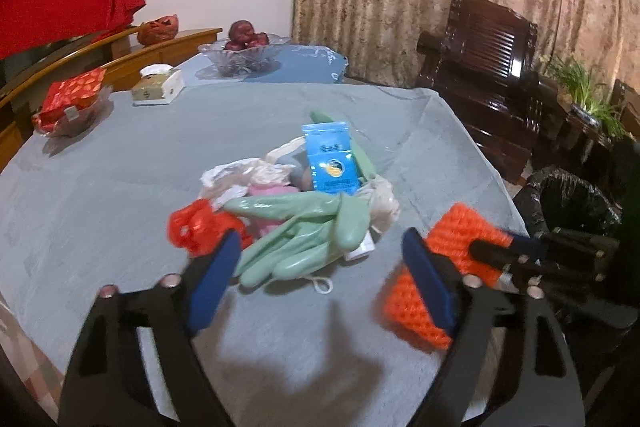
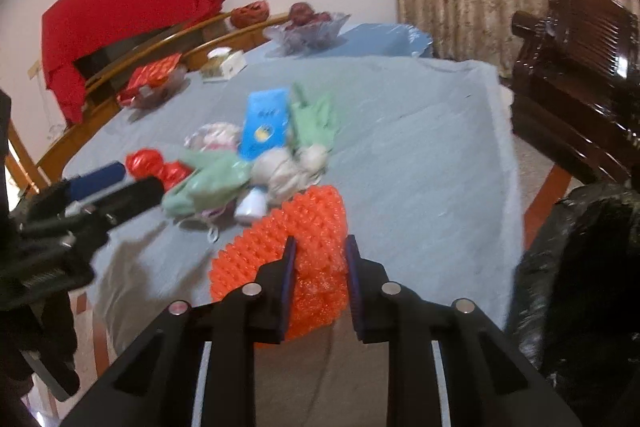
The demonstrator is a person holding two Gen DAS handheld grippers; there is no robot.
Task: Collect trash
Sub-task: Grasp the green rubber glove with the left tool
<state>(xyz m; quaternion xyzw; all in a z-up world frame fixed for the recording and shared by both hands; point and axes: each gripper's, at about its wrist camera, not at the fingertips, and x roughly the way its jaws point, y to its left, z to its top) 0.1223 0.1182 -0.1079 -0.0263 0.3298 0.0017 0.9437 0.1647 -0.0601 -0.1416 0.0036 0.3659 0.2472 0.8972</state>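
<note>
A trash pile lies on the grey-blue tablecloth (image 1: 100, 187): a green rubber glove (image 1: 296, 235), a blue packet (image 1: 330, 159), red crumpled plastic (image 1: 192, 227) and whitish bags (image 1: 236, 179). My left gripper (image 1: 320, 263) is open and empty, just short of the glove. My right gripper (image 2: 320, 267) is shut on an orange foam net (image 2: 304, 227) at the table's near edge; that net also shows in the left wrist view (image 1: 464, 227). The pile shows in the right wrist view too, with the glove (image 2: 208, 183) and packet (image 2: 266, 123).
A black-lined trash bin (image 1: 572, 199) stands off the table's right side, also in the right wrist view (image 2: 584, 267). A dark wooden chair (image 1: 488, 75) is behind it. A fruit bowl (image 1: 240, 55), a tissue box (image 1: 158, 87) and a red-wrapped dish (image 1: 72, 103) sit at the far side.
</note>
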